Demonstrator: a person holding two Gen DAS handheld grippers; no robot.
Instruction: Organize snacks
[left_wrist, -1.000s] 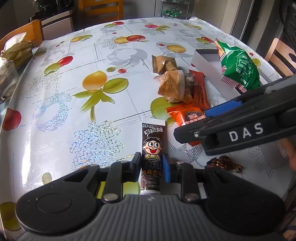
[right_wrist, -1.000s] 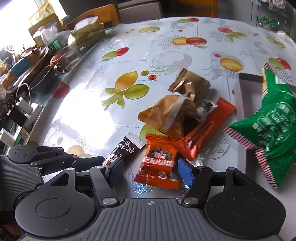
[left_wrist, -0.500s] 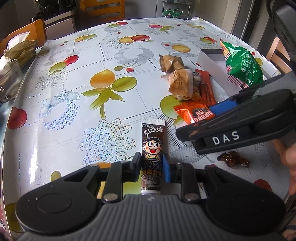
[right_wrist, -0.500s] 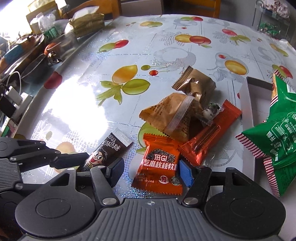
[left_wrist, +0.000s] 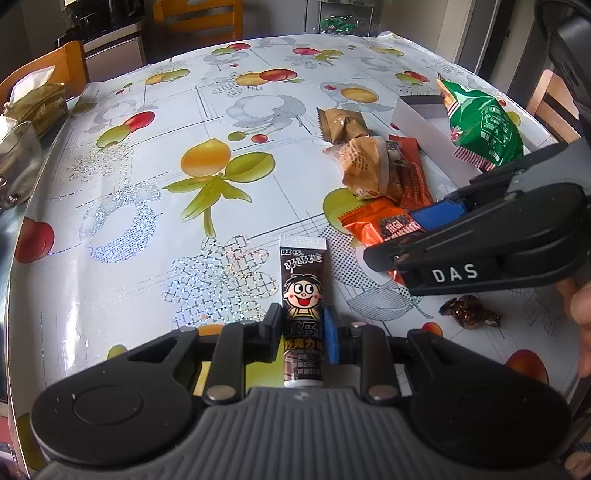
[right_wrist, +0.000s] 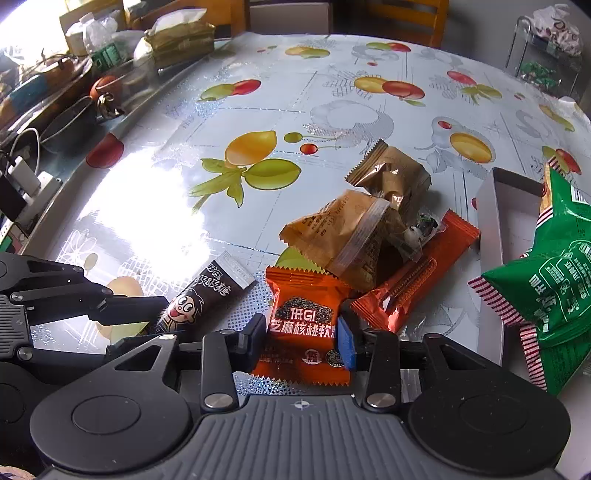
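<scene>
While our left gripper (left_wrist: 303, 334) is clenched on the brown cartoon tube (left_wrist: 303, 295), which lies flat on the fruit-print tablecloth (left_wrist: 147, 184), our right gripper (right_wrist: 302, 338) is closing its jaws around the orange packet (right_wrist: 303, 321). We see its pads touching both edges. The other snacks are piled just beyond it, near the white box (right_wrist: 491, 229).

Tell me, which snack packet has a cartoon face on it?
The dark brown tube pinched in the left gripper. It shows a smiling, big-eyed cartoon face, while the orange packet, the tan packets and the green bag show only writing or plain wrapping.
</scene>
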